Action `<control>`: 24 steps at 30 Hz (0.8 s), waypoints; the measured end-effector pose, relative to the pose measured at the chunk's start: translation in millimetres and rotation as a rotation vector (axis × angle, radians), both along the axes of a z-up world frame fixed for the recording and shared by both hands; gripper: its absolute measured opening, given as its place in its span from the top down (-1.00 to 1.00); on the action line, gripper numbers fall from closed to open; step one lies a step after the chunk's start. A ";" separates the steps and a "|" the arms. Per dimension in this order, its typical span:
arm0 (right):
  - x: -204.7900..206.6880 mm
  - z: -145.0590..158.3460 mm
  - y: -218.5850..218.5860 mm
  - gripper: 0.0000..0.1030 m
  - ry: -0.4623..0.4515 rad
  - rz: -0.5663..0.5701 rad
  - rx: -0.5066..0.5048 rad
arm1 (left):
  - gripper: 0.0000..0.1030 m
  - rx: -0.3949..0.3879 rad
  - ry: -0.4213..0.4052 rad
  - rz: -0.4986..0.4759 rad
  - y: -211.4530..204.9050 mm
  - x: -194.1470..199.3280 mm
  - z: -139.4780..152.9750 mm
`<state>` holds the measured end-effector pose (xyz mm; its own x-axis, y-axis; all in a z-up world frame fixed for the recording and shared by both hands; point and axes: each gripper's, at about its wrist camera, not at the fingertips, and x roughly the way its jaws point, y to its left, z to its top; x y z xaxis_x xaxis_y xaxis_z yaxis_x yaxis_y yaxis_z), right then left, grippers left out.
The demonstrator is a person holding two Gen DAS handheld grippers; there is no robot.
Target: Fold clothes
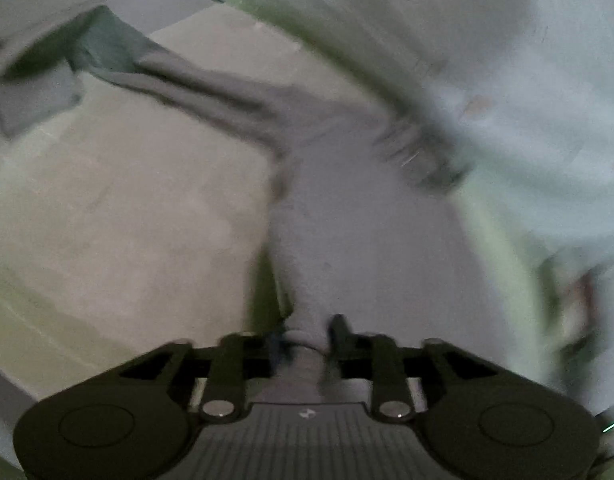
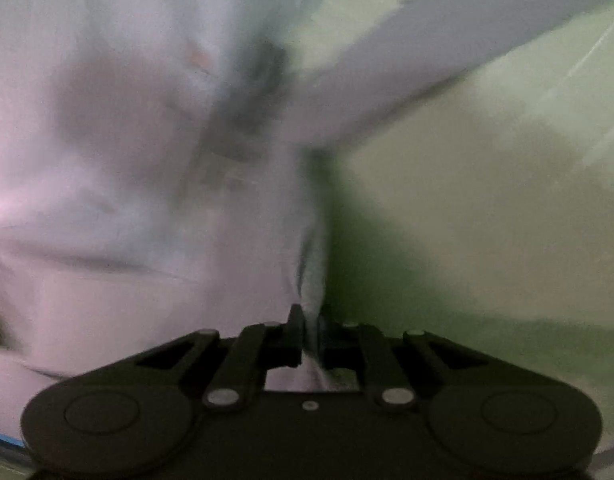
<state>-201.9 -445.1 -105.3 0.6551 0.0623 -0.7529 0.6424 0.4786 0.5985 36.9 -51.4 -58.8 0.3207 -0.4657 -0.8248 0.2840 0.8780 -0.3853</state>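
Fingers: left gripper (image 1: 307, 338) pinching garment (image 1: 347, 220); right gripper (image 2: 311, 328) likewise. Garment lifted, blurred, over desk (image 1: 127, 220), mid-fold; next, lay flat.

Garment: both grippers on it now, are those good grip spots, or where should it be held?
Keep them. The left gripper is shut on a bunched, rope-like end of the pale garment, the right gripper on a thin edge fold. Both enter head-on along the fabric's run. Edges and gathered ends fit narrow jaws; the broad middle likely would not. The pictures are blurred, so which part of the garment is unclear.
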 end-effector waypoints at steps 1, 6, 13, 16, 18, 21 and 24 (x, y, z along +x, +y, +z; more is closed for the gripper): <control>3.3 -0.3 4.2 0.84 0.072 0.023 -0.062 | 0.37 0.102 0.008 -0.006 -6.5 -1.7 -10.1; 12.8 16.7 21.4 -0.02 0.049 0.054 -0.171 | -0.34 0.172 -0.034 0.025 -6.8 -9.9 -12.4; 69.1 23.8 54.7 -0.53 0.151 0.207 -0.410 | -0.38 0.238 -0.093 0.177 25.2 15.3 -7.1; 81.9 23.6 63.9 -0.65 0.177 0.221 -0.470 | -0.39 0.240 -0.106 0.250 45.5 33.3 -4.2; 90.1 19.2 66.2 -0.70 0.192 0.196 -0.472 | -0.39 0.253 -0.119 0.285 59.4 46.8 -2.2; 102.5 12.7 69.6 -0.86 0.214 0.159 -0.475 | -0.41 0.265 -0.141 0.328 80.1 72.2 0.7; 114.8 6.1 73.0 -0.96 0.236 0.122 -0.477 | -0.52 0.275 -0.154 0.386 102.2 104.1 1.7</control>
